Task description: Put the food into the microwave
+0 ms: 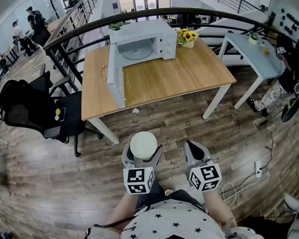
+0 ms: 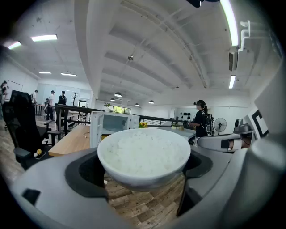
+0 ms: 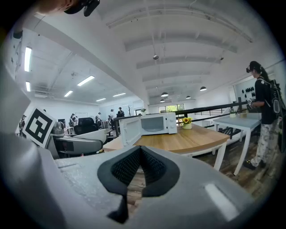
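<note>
Wood-plank floor point(image 1: 47, 186), open office, black railing point(image 1: 208, 13) curving behind a wooden table point(image 1: 191, 74). White microwave point(image 1: 143, 39) sits on the table's far left part. Its door point(image 1: 116, 78) is swung wide open toward the near edge, and the turntable point(image 1: 137, 52) shows inside. A pot of sunflowers point(image 1: 187, 38) stands just beside the microwave's right side. Farther right is a pale blue table point(image 1: 246, 49) with a person in dark clothes point(image 1: 290, 63) at it. A black office chair point(image 1: 36, 111) stands off the wooden table's left end. A white power strip point(image 1: 258, 168) with cable lies on the floor to the right.

Markings: black-and-white square codes on each gripper's cube point(image 1: 138, 179).

Jaws of the left gripper point(image 1: 142, 152) are spread wide and clamped on the sides of a white bowl of rice point(image 1: 143, 143). The bowl is upright, filled nearly to the rim, and held over the floor in front of the table's near edge, well apart from the microwave. Jaws of the right gripper point(image 1: 193, 149) are pressed together with nothing between them; it is just beside the left one.

Between bowl and oven: the table's near edge, with the open door to the left of the opening.
</note>
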The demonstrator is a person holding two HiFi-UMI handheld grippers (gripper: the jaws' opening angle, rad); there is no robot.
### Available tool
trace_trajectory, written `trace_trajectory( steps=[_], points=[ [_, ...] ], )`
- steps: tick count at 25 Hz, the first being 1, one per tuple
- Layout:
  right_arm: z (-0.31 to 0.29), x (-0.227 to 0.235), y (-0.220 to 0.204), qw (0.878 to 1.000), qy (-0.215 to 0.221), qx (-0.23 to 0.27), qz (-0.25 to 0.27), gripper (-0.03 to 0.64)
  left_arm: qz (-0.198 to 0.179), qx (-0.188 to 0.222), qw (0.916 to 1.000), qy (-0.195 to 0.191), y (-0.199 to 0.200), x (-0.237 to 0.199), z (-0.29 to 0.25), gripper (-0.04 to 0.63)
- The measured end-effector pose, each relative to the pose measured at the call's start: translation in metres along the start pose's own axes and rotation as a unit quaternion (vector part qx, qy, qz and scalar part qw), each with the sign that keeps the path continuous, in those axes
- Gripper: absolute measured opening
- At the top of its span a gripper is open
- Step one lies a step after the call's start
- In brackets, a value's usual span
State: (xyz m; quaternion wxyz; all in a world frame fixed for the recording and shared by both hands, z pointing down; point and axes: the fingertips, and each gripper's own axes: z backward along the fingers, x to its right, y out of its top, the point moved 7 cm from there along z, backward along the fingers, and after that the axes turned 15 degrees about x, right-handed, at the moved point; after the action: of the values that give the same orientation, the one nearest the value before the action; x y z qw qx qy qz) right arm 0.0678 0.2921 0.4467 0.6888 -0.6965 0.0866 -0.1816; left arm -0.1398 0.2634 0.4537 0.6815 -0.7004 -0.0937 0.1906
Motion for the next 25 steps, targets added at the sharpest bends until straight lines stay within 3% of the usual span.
trace_trajectory(
  steps=[9, 19, 25],
  points=[
    [0.059, -0.008, 0.010, 1.000, 0.020, 0.021, 0.003, 0.006, -0.012, 0.014, 0.9998, 0.008, 0.011, 0.036, 0.052, 0.488],
    [0.070, -0.013, 0.016, 0.998, 0.046, 0.032, 0.013, 0.006, -0.014, 0.031, 0.9993, 0.012, 0.017, 0.048, 0.064, 0.489],
    [0.074, -0.014, 0.019, 0.998, 0.046, 0.041, -0.008, 0.006, -0.015, 0.039, 0.9991, 0.010, 0.023, 0.057, 0.068, 0.488]
  ],
)
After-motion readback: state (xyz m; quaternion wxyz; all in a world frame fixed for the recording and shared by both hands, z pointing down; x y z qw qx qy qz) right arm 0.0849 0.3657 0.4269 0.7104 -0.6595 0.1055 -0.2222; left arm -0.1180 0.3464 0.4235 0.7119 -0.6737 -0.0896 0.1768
